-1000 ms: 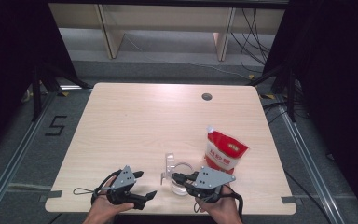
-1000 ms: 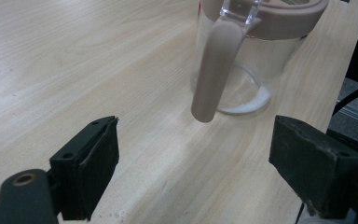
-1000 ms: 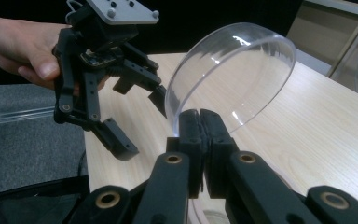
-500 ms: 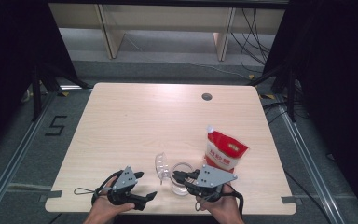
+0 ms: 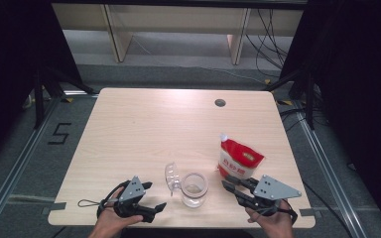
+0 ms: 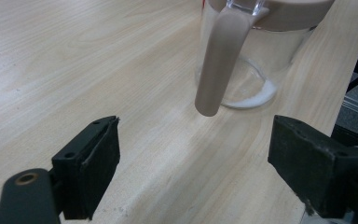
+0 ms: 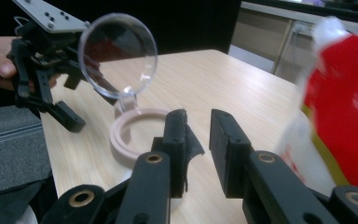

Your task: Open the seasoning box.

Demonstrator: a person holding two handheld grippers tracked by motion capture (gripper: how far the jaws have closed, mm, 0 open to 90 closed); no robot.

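Jar: clear glass, upright near the table's front edge, about midway along it; pale ring around the mouth; round clear lid swung open and standing on edge at the jar's left side. A thin white layer lies in the bottom, seen in the left gripper view.

Pouch: red and white with a white spout, upright, just behind and right of the jar, toward the front right corner.

Left gripper: at the front edge, left of the jar; jaws wide apart and empty, aimed at the jar, not touching it.

Right gripper: at the front edge, right of the jar and just before the pouch; jaws a narrow gap apart, just been opening, nothing between them, clear of the jar.
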